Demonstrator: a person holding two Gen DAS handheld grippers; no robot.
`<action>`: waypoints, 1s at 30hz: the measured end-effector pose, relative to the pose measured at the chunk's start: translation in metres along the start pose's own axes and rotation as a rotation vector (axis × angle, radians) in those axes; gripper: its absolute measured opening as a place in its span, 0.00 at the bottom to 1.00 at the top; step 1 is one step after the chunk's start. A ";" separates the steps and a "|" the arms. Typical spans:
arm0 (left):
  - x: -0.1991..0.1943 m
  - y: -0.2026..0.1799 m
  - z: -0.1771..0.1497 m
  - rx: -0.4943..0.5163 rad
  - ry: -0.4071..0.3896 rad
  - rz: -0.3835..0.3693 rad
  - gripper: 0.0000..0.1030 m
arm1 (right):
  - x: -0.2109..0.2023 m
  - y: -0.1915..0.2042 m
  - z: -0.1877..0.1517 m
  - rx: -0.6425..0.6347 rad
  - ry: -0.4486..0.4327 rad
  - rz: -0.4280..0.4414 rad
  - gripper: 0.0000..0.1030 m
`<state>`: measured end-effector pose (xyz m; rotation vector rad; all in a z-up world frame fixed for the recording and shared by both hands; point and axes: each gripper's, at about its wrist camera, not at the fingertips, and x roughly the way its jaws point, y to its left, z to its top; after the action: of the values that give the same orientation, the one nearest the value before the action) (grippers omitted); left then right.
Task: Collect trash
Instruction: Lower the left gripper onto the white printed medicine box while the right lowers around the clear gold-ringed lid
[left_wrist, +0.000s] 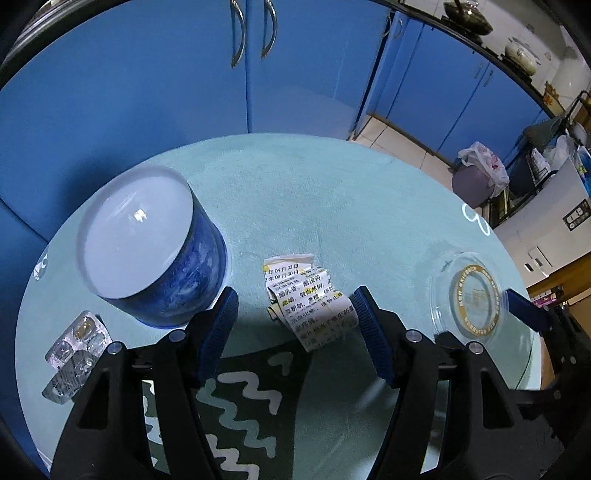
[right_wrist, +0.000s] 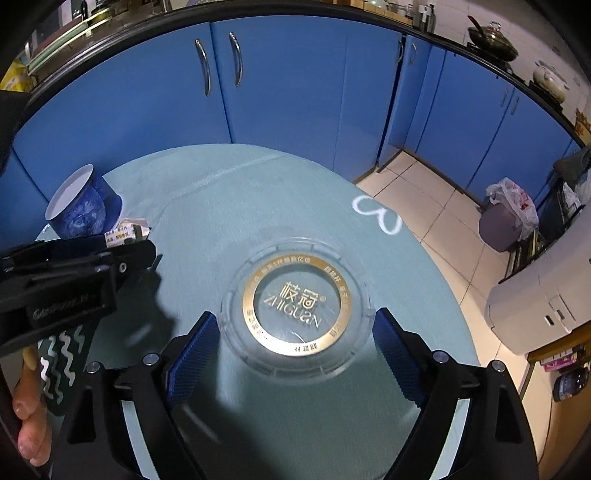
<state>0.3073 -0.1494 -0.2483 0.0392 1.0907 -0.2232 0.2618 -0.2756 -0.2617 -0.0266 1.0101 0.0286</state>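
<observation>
A crumpled printed paper leaflet lies on the round teal table. My left gripper is open, its blue pads on either side of the leaflet's near end. A clear plastic lid with a gold ring lies flat on the table; it also shows in the left wrist view. My right gripper is open and straddles the lid just above it. Two empty pill blister packs lie at the table's left edge.
A blue patterned cup stands upside down left of the leaflet, also in the right wrist view. Blue cabinets stand behind the table. A bin with a white bag stands on the tiled floor at right.
</observation>
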 end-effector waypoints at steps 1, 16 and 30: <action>0.001 0.000 0.000 0.003 0.000 0.006 0.64 | 0.001 0.000 0.002 0.003 -0.003 0.003 0.83; -0.001 0.011 -0.006 -0.001 -0.019 0.042 0.49 | -0.002 -0.001 -0.006 0.013 -0.041 0.023 0.82; -0.034 0.009 -0.015 -0.002 -0.060 0.014 0.25 | -0.042 -0.012 -0.016 0.040 -0.084 0.032 0.82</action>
<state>0.2810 -0.1327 -0.2259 0.0381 1.0309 -0.2096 0.2264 -0.2891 -0.2344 0.0265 0.9270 0.0382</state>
